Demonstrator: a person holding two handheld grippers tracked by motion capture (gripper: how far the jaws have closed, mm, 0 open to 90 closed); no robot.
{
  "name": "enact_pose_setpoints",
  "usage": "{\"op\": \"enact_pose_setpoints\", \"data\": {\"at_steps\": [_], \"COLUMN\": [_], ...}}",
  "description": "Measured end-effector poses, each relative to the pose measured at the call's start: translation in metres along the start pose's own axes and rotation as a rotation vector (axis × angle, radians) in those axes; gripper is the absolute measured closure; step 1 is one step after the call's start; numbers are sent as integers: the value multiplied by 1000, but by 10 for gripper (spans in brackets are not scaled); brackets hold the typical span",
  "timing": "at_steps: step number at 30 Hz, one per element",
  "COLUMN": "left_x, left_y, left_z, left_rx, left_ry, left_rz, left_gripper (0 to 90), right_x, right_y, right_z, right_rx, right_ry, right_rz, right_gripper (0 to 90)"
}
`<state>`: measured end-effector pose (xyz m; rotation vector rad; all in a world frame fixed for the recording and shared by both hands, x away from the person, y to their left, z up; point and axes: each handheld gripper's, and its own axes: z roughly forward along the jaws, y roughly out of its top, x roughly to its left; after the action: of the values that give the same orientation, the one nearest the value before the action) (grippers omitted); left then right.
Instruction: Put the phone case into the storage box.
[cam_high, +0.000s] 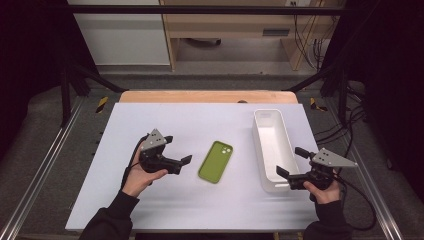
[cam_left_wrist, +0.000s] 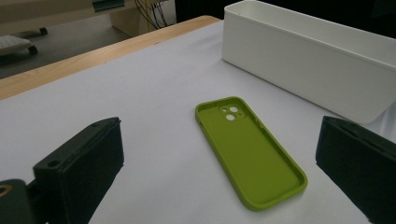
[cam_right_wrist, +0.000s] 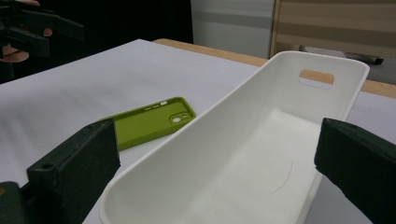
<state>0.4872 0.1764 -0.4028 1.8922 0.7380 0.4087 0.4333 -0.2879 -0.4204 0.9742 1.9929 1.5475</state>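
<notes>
Green phone case (cam_high: 215, 161) lies flat, cavity up, mid-counter (cam_high: 150, 210) between both hands; left hand-held gripper (cam_high: 177, 150) gapes wide, empty, aimed at it for the pick; right hand-held gripper (cam_high: 290, 162), also wide and empty, straddles white bin's (cam_high: 260, 131) near end, likely to steady it.

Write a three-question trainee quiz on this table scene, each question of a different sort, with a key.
1. True or false: the green phone case lies inside the white bin.
2. Which gripper is nearer the bin? A) left gripper B) right gripper
3. Fill in: the case lies with its hollow side facing ____.

Key:
1. False; it lies flat on the white table, left of the bin and apart from it.
2. B; its open jaws flank the bin's near end.
3. Up; the raised rim and camera holes show in the left gripper view.
</notes>
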Motion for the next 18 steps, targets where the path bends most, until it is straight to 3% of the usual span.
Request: {"op": "enact_pose_setpoints", "data": {"at_steps": [18], "left_x": [-2], "left_y": [18], "left_z": [23], "left_rx": [-4], "left_ry": [7], "left_rz": [-7], "left_gripper": [7], "right_x": [0], "right_y": [0], "right_z": [0], "right_rx": [2], "right_ry": [-3], "right_rz": [-3], "right_gripper": [5]}}
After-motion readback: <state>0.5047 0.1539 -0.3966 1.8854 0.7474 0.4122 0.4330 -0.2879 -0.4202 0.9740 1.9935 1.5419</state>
